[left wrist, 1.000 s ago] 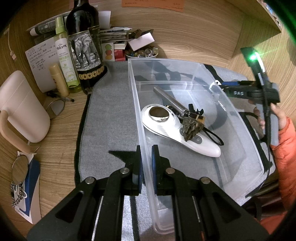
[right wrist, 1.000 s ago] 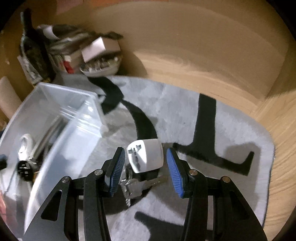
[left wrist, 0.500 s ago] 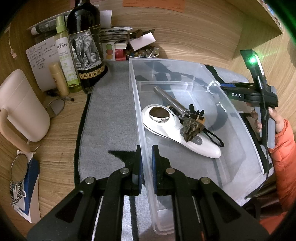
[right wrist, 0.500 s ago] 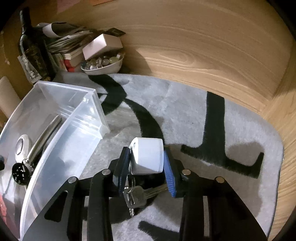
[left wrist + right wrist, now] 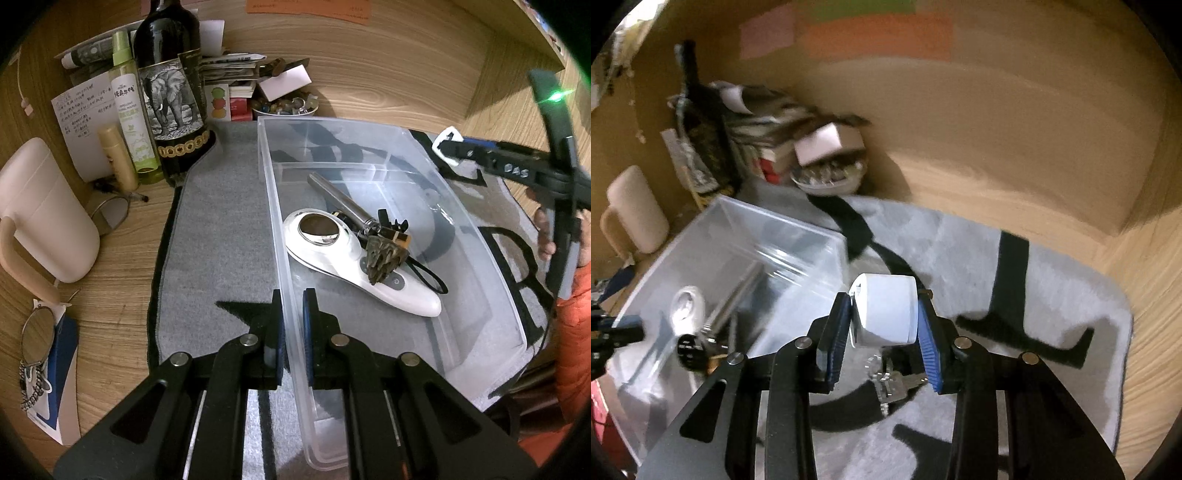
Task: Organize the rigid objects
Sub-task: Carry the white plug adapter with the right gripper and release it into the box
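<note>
Two grippers: both in use, one on the bin, one on the adapter.
Far-left worktop edge: cream jug (image 5: 40, 214), handwritten note (image 5: 79, 129), round glasses (image 5: 37, 334) on a blue-and-white box.
Back-left corner: dark wine bottle (image 5: 170, 92) with an elephant label, green spray bottle (image 5: 131, 110) and a small tan tube (image 5: 118, 157) just beside it, all upright.
Back edge: stacked papers and small boxes, white bowl of trinkets (image 5: 286, 107) just behind the bin.
Mat: grey mat (image 5: 218, 229) with black letters covers the middle of the worktop and carries the bin.
Left gripper (image 5: 291, 332): fingers clamped on the left wall of the clear plastic bin (image 5: 491, 288), one finger outside, one inside, near the front corner.
Bin contents: white handheld device (image 5: 354, 269) with a shiny oval, metal rod (image 5: 340, 201) lying across its far end, dark bronze-looking piece (image 5: 384, 258) resting on it, black cord loop beside.
Right gripper (image 5: 884, 328): blue-padded fingers (image 5: 836, 339) clamped on the two sides of the white travel adapter (image 5: 886, 310), held above the mat just right of the bin's far-right corner.
Keys (image 5: 894, 384): silver bunch lying below the adapter, between the fingers; whether it hangs or lies on the mat, I cannot tell.
Right-wrist view: blurred.
</note>
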The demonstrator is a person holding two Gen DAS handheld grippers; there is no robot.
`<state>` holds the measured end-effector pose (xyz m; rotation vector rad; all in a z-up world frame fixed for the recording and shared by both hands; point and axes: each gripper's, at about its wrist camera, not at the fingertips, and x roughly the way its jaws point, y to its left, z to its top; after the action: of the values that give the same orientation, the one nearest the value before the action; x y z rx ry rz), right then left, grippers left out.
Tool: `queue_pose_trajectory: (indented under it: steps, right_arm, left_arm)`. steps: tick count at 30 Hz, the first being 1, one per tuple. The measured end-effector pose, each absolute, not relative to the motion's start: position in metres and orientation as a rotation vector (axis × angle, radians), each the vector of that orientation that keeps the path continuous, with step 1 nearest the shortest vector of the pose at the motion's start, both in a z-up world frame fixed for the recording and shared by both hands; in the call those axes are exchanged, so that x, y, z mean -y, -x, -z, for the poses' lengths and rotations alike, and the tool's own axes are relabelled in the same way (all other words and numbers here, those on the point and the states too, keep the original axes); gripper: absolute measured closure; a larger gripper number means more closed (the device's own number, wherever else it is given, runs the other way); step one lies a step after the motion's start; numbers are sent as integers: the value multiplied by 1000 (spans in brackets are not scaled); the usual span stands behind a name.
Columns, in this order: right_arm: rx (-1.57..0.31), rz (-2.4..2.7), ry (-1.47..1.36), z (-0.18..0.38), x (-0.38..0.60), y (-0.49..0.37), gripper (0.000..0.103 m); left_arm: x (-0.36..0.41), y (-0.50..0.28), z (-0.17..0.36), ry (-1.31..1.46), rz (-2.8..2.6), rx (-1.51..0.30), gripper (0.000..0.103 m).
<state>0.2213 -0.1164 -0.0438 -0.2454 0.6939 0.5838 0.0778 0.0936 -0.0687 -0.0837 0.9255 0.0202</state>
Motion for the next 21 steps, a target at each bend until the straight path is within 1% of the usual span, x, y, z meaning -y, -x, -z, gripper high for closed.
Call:
queue_pose_trajectory:
  steps: [11,16,21]
  right_arm:
    - [-558,-694,281,4,94,-173,70]
    - [-531,-748,313,1,72,-156,70]
    - [-548,-808,360,10,45,-144,70]
  left_arm:
    - [-95,-78,69,81,-17,-923,95]
    - [-94,-77,68,78,-15,-923,95]
    - [-93,-77,68,77,-15,-922,95]
